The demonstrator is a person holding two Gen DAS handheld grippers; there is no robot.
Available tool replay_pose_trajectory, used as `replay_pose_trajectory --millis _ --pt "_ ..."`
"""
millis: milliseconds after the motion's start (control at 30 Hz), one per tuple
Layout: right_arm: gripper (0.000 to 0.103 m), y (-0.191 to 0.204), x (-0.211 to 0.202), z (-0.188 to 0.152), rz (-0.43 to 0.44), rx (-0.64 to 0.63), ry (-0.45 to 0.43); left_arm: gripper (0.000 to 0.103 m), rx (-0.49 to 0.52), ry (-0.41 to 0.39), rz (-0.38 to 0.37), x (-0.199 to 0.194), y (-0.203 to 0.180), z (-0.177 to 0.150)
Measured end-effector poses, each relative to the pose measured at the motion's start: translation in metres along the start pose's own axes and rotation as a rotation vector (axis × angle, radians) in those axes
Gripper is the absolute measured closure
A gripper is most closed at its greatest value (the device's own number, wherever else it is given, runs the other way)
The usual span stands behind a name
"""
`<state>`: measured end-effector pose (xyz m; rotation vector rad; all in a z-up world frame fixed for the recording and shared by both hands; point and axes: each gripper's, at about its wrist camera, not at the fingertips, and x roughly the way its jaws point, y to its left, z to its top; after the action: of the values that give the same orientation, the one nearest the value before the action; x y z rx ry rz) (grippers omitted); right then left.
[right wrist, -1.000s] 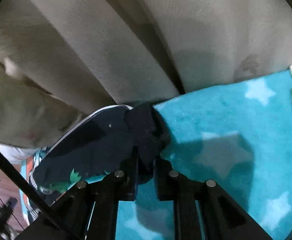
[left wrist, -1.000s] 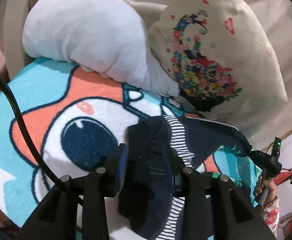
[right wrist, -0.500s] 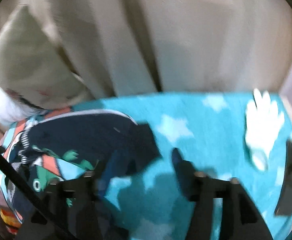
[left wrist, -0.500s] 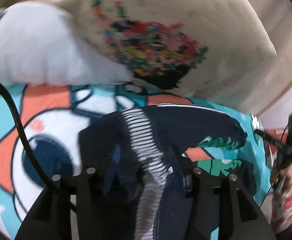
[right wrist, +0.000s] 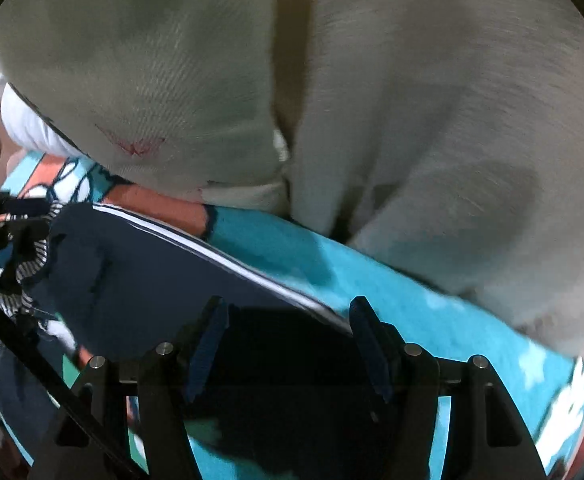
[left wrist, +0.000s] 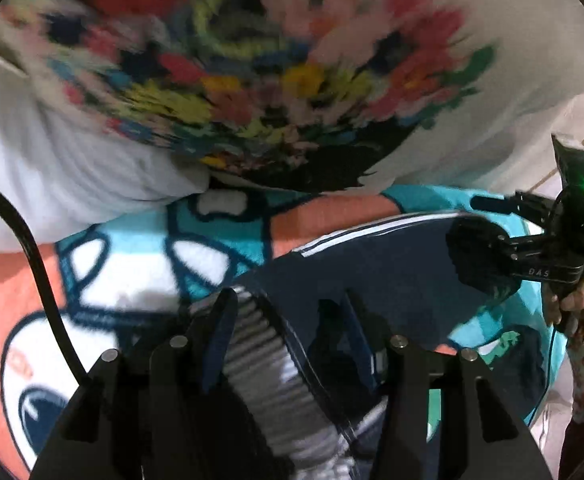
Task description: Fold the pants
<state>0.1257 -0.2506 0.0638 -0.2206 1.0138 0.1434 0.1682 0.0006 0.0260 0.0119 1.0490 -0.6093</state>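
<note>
Both grippers stand with jaws spread. Navy pants (left wrist: 376, 276) lie flat on the cartoon blanket (left wrist: 140, 264), long axis running from the left gripper (left wrist: 288, 316) at the striped waistband (left wrist: 260, 344) rightward to the right gripper (right wrist: 288, 328), which seems over the cuff end.

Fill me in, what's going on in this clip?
A person with two handheld grippers is folding navy pants on a cartoon-print blanket beside a floral cushion. The left gripper has its jaws spread over the striped waistband. The right gripper is also open, over the dark fabric. Neither grips the pants now.
</note>
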Motion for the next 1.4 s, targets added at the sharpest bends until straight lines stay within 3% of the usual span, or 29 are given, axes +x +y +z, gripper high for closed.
replay_pose_trajectory --millis 133,167,233,267,300,333,367,400,500,700,933,1000,1100,1133,1167,1200,1233,1300,1400 --pt "0.035 0.006 0.025 0.004 0.025 -0.046 0.047 0.046 0.030 0.068 0.006 0.030 -0.001 0.007" --pt "0.035 0.008 0.031 0.005 0.028 -0.060 0.059 0.035 0.042 0.061 -0.006 0.030 -0.004 0.007" --pt "0.033 0.011 0.038 0.005 0.021 -0.089 0.064 0.030 0.075 0.063 -0.006 0.032 -0.010 0.005" --pt "0.035 0.012 0.037 0.004 0.027 -0.094 0.041 0.034 0.102 0.061 0.021 0.033 -0.014 0.003" --pt "0.042 0.012 0.037 0.004 0.037 -0.090 0.041 0.050 0.136 0.050 0.064 0.033 -0.019 0.000" --pt "0.063 0.011 0.036 0.003 0.063 -0.077 0.040 0.060 0.161 0.038 0.116 0.032 -0.023 -0.003" --pt "0.082 0.011 0.033 0.003 0.100 -0.061 0.038 0.080 0.170 0.031 0.146 0.030 -0.023 -0.005" --pt "0.086 0.011 0.030 0.003 0.103 -0.058 0.039 0.090 0.160 0.028 0.147 0.028 -0.021 -0.006" --pt "0.092 0.015 0.020 0.001 0.092 -0.052 0.021 0.100 0.088 -0.002 0.099 0.014 -0.012 -0.009" --pt "0.093 0.031 -0.034 -0.015 0.072 -0.045 -0.084 0.102 0.052 -0.088 0.094 -0.028 -0.019 -0.037" --pt "0.095 0.077 -0.110 -0.062 0.110 -0.090 -0.206 0.102 0.003 -0.223 0.054 -0.105 -0.020 -0.092" --pt "0.095 0.095 -0.123 -0.082 0.132 -0.134 -0.200 0.094 -0.018 -0.251 0.048 -0.119 -0.021 -0.107" --pt "0.089 0.113 -0.121 -0.093 0.077 -0.191 -0.190 0.076 -0.086 -0.291 0.028 -0.137 -0.014 -0.126" --pt "0.073 0.116 -0.116 -0.091 0.067 -0.199 -0.177 0.072 -0.101 -0.306 0.019 -0.142 -0.014 -0.133" --pt "0.048 0.114 -0.111 -0.085 0.057 -0.198 -0.172 0.062 -0.110 -0.317 0.005 -0.142 -0.017 -0.139" --pt "0.038 0.118 -0.098 -0.078 0.032 -0.197 -0.176 0.052 -0.119 -0.324 -0.008 -0.145 -0.016 -0.142" --pt "0.031 0.119 -0.092 -0.076 -0.008 -0.196 -0.185 0.050 -0.123 -0.327 -0.014 -0.144 -0.015 -0.144" --pt "0.031 0.109 -0.068 -0.057 -0.086 -0.212 -0.174 0.050 -0.117 -0.318 -0.006 -0.141 -0.013 -0.142" --pt "0.031 0.083 -0.035 -0.031 -0.100 -0.146 -0.098 0.050 -0.134 -0.304 -0.020 -0.134 -0.002 -0.138"
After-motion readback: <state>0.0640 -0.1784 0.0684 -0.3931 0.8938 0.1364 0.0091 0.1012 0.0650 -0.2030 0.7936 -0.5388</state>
